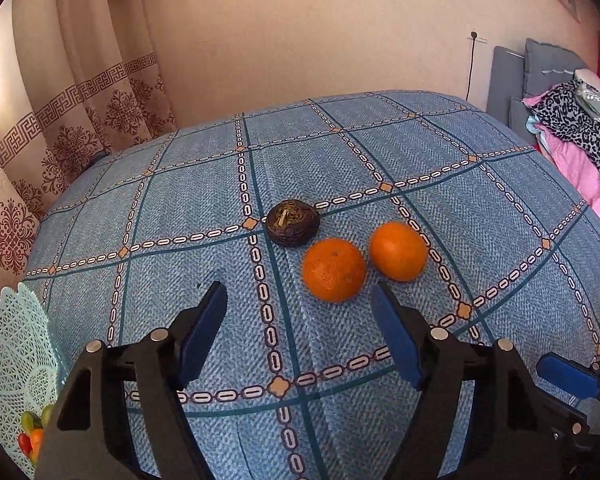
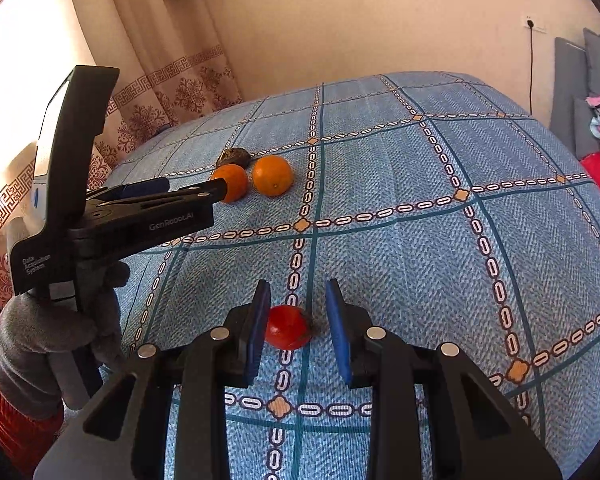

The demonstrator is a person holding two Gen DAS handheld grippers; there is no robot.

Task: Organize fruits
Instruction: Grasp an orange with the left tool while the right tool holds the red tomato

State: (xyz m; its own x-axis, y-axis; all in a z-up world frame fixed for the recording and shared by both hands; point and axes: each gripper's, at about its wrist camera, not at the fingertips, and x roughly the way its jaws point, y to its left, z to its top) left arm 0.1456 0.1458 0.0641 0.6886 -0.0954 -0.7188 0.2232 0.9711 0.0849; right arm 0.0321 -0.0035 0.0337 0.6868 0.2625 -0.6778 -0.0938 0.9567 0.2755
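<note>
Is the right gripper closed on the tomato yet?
Not yet. The right gripper is open: the tomato sits by its left pad, with a gap at the other.

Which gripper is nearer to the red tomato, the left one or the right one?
Right. The right gripper is open with the red tomato between its fingers. The left gripper is farther back, open, near the two oranges.

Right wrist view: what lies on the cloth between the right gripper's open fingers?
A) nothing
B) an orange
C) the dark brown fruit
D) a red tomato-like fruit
D: the small red fruit sits between the open blue pads of the right gripper, while both oranges lie farther off near the left gripper.
</note>
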